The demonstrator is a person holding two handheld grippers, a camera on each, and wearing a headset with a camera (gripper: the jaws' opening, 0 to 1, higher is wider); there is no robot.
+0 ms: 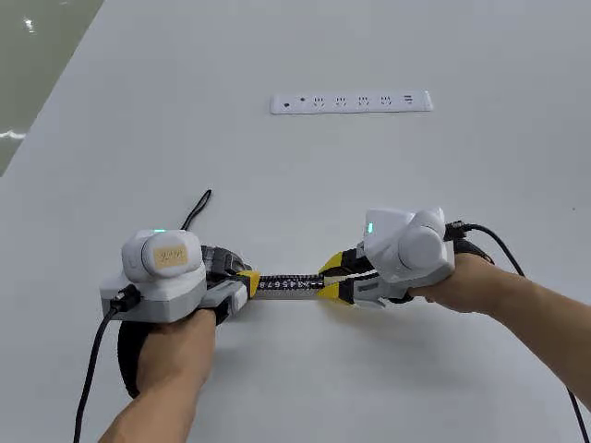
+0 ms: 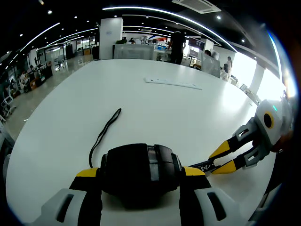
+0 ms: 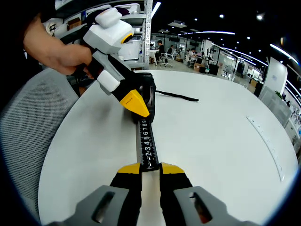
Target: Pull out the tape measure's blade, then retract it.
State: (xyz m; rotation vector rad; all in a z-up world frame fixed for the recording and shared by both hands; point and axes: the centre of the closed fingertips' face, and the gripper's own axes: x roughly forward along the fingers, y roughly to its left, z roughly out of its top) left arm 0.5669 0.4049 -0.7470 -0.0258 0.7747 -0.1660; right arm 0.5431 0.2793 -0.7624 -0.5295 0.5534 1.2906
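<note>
- White table [image 1: 369, 55]: bears all items.
- Left gripper [image 1: 238, 282]: jaws clenched around the black tape measure [image 2: 140, 172], on the table's near part.
- Right gripper [image 1: 331, 277]: jaws pinching the blade's end.
- Power strip [image 1: 351, 101]: far side, well apart.
- Blade [image 3: 146, 143]: short length out, spanning between the grippers.
- Black strap [image 2: 104, 131]: lies beyond the tape measure.

I get the white table [image 1: 305, 55] bright and evenly lit by ceiling strips [image 2: 155, 10] above it, with soft shadows on it, the blade [image 3: 146, 143] lying on it sharp, windows [image 2: 241, 70] glaring beyond it, and the fisheye edges bent.

Gripper views seemingly opposed, sharing blade [image 3: 146, 143]
</note>
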